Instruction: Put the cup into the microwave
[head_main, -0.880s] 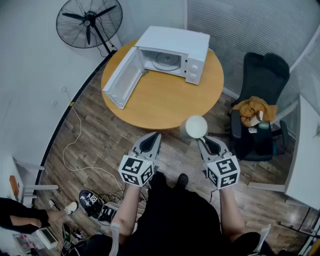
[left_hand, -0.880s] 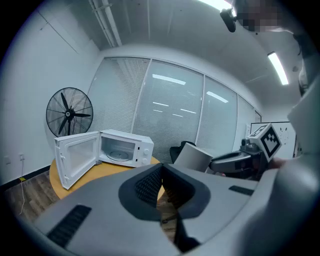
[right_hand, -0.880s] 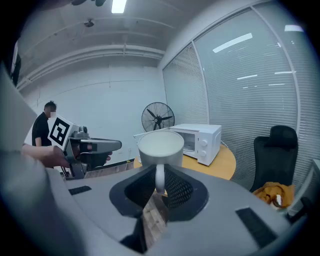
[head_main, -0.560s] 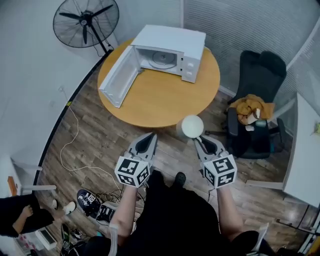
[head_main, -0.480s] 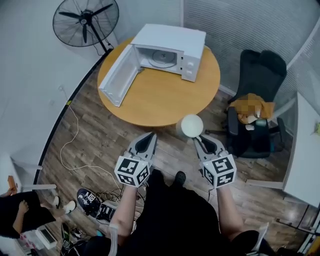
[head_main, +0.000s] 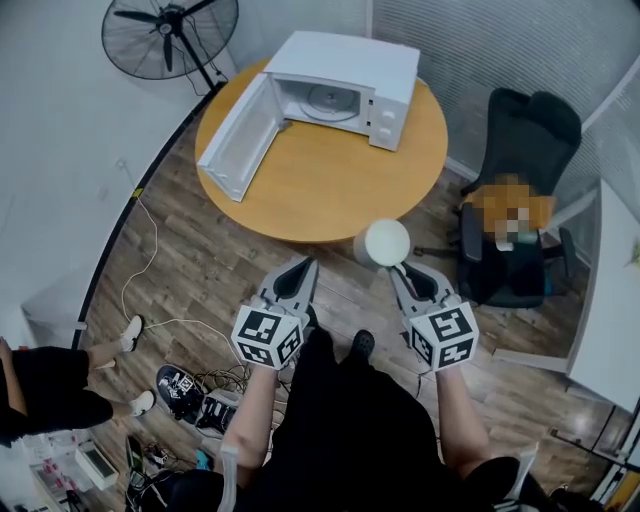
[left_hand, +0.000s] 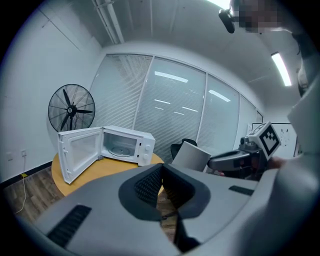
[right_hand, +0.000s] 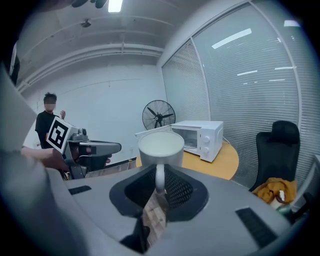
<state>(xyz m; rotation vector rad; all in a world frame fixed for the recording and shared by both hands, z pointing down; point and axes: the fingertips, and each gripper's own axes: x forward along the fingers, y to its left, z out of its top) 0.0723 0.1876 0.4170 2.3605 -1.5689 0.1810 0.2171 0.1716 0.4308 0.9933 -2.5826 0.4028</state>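
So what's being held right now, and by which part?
The right gripper holds the white cup by its handle. The left gripper is shut on nothing.

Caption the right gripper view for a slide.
Right gripper holds the cup by its handle, facing the open microwave on the table.

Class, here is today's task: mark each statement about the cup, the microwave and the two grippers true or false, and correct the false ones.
1. The microwave has its door open. True.
2. The cup sits inside the microwave. False: the right gripper holds it by the handle, on the near side of the table.
3. The left gripper holds nothing. True: its jaws are together.
4. The fan stands on the table. False: it stands on the floor beside the table.
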